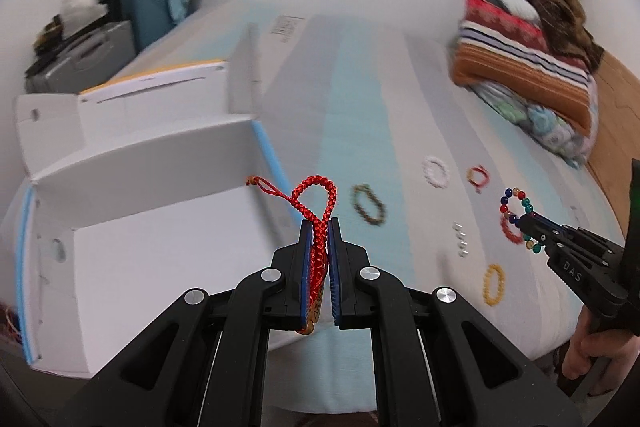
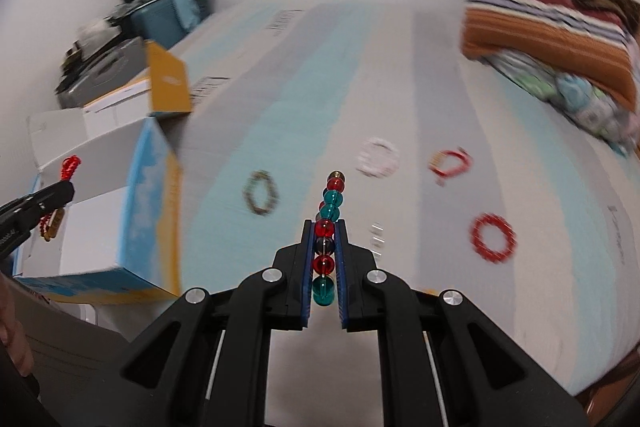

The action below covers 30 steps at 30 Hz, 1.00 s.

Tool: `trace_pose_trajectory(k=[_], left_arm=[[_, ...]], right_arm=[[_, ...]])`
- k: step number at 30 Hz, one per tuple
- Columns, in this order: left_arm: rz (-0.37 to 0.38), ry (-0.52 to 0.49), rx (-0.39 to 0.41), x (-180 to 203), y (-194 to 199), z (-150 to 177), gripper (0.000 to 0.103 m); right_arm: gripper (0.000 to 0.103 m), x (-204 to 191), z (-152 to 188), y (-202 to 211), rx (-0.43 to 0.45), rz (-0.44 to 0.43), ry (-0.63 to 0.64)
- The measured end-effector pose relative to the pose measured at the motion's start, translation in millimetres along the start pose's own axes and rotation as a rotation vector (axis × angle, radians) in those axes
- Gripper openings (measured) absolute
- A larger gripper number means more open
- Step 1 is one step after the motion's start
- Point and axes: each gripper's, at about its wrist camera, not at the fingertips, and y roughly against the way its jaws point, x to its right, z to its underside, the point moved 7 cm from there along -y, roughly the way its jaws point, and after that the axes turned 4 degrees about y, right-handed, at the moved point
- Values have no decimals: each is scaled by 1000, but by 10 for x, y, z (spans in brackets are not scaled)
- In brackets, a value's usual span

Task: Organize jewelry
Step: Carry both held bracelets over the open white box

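Note:
My left gripper [image 1: 320, 227] is shut on a red braided cord bracelet [image 1: 316, 199], held above the edge of an open white box [image 1: 160, 239]. My right gripper [image 2: 325, 227] is shut on a multicoloured bead bracelet [image 2: 330, 205] of red, teal and dark beads, held above the striped bed. In the left wrist view that gripper [image 1: 524, 223] and its bracelet [image 1: 516, 203] show at the right. In the right wrist view the left gripper [image 2: 68, 189] shows at the far left over the box [image 2: 100, 227].
On the striped mattress [image 2: 400, 67] lie a brown bracelet [image 2: 260, 193], a white one [image 2: 378, 157], a thin red one [image 2: 450, 163], a red beaded one [image 2: 493, 237], a yellow one [image 1: 494, 283] and small silver pieces [image 1: 461, 239]. Folded blankets [image 1: 528, 67] are stacked at the far right.

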Motion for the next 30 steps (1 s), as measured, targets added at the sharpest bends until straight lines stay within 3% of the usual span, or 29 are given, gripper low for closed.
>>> trace_pose_trajectory(k=[12,20,30], left_arm=[[-111,129,-4,-1242,83,-7,7],[-189,218,-86,-2028,-25,225,7],[-243,299,-220,-2543,-249,543,7]], right_arm=[[9,-1631,-381,-215,12,-152,175],[9,-2649,-303,-538,-79,-270,288],[9,-3186,-20,-907,-235,-278,356]])
